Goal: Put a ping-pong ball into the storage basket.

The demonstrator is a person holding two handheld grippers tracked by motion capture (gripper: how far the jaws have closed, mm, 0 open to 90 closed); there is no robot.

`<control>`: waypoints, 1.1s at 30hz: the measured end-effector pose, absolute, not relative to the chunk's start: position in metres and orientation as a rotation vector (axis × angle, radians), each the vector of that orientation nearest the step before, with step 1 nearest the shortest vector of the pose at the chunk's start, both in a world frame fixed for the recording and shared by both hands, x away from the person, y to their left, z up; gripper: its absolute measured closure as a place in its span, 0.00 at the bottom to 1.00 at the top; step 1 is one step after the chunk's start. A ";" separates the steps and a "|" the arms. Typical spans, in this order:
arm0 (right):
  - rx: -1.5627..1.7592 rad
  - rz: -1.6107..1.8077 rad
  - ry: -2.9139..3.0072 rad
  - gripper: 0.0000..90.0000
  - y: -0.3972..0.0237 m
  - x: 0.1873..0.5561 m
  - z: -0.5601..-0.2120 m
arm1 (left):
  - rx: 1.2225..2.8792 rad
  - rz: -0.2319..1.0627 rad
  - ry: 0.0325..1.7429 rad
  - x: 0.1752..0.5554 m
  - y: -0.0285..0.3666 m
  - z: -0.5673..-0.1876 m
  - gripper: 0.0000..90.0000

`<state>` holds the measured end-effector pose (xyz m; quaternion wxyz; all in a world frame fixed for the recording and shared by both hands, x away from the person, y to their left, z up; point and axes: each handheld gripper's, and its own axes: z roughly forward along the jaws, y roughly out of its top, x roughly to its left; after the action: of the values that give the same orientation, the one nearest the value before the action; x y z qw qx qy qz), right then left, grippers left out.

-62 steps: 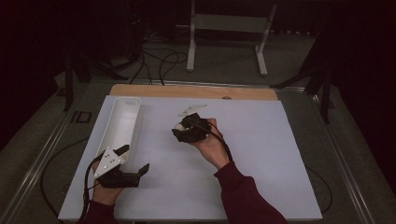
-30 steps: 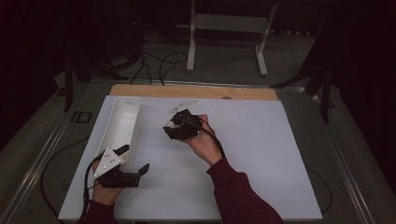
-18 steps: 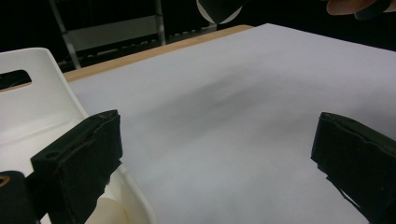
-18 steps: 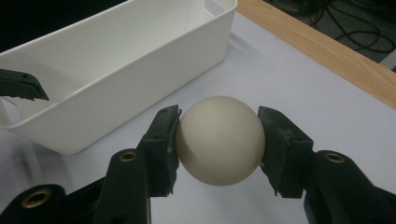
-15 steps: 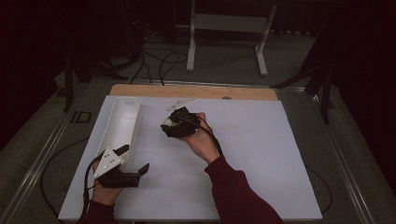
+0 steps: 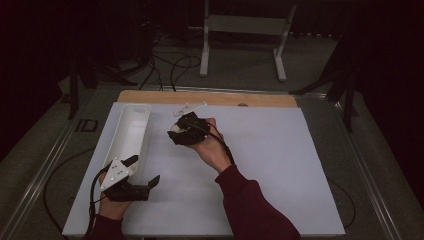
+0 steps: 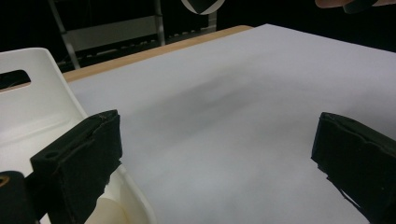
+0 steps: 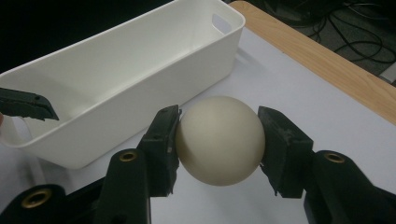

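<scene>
A cream ball (image 8: 219, 140) sits squeezed between both jaws of my right gripper (image 8: 218, 140), which is shut on it. In the high view that right gripper (image 6: 176, 131) hovers over the white sheet just right of the long white bin (image 6: 128, 135), and the ball (image 6: 174, 128) peeks out at its tip. The bin (image 8: 116, 79) lies close ahead in the right gripper view, with nothing visible inside. My left gripper (image 6: 142, 172) rests low at the near left, beside the bin's near end, jaws wide apart and holding nothing. Its fingers (image 7: 79, 158) frame bare sheet.
A white sheet (image 6: 280, 165) covers the table, with a wooden strip (image 6: 210, 97) along the far edge. A small pale flat piece (image 6: 190, 107) lies near that strip. Cables and a white metal stand (image 6: 245, 30) occupy the floor beyond the table.
My right gripper has carried the ball leftward and slightly farther away, closing in on the bin. The left gripper has stayed put.
</scene>
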<state>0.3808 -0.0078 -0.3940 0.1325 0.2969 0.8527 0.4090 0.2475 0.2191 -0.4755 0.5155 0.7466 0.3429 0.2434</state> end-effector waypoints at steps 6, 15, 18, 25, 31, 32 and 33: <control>0.867 1.201 2.467 0.56 -0.005 0.382 -0.390 | 1.794 0.584 0.825 0.247 0.219 -0.475 0.03; 0.866 1.211 2.466 0.56 -0.002 0.384 -0.387 | 1.793 0.583 0.826 0.248 0.219 -0.475 0.03; 0.867 1.216 2.467 0.56 -0.001 0.385 -0.387 | 1.792 0.583 0.826 0.248 0.219 -0.475 0.03; 0.866 1.226 2.471 0.56 0.003 0.386 -0.386 | 1.792 0.583 0.826 0.248 0.219 -0.475 0.03; 0.865 1.238 2.467 0.56 0.005 0.387 -0.384 | 1.793 0.583 0.825 0.247 0.219 -0.476 0.03; 0.864 1.241 2.468 0.56 0.005 0.387 -0.384 | 1.793 0.583 0.825 0.247 0.219 -0.476 0.03; 0.866 1.243 2.467 0.56 0.006 0.387 -0.385 | 1.793 0.583 0.825 0.247 0.219 -0.476 0.02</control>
<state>0.3869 0.0057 -0.3846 0.1231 0.2969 0.8456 0.4262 0.2472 0.2189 -0.4755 0.5155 0.7465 0.3436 0.2428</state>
